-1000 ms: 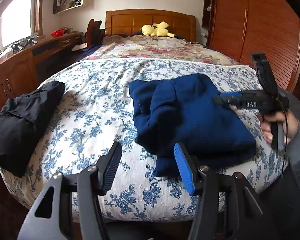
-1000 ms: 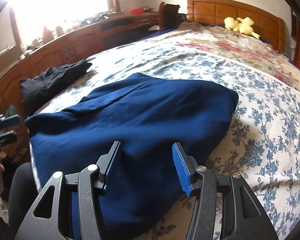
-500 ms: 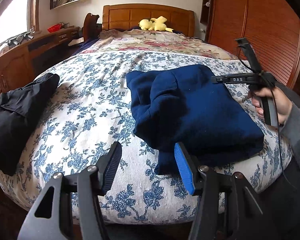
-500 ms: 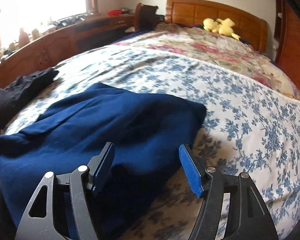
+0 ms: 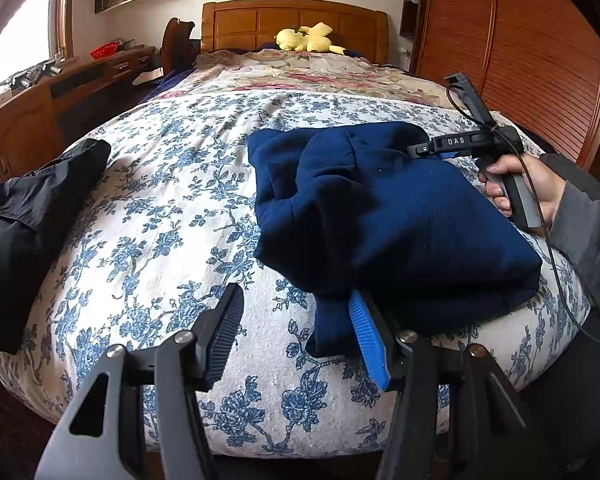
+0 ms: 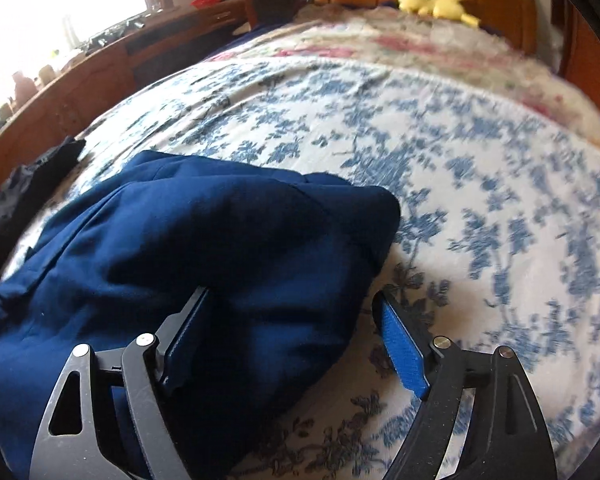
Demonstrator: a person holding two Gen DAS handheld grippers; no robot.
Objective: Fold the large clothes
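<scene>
A folded navy blue garment lies on the bed's blue-flowered white bedspread, near the foot edge on the right. My left gripper is open at the garment's near left corner, with the blue-padded finger against the cloth edge. In the left wrist view my right gripper is held by a hand at the garment's far right side. In the right wrist view the right gripper is open over the garment's right corner, nothing pinched.
A black garment lies at the bed's left edge. A yellow plush toy sits by the wooden headboard. A wooden desk runs along the left, a wooden wardrobe on the right.
Both grippers have moved in closer to the navy garment. The right gripper has shifted toward its far right corner; the right view is motion-blurred. Both stay open.
</scene>
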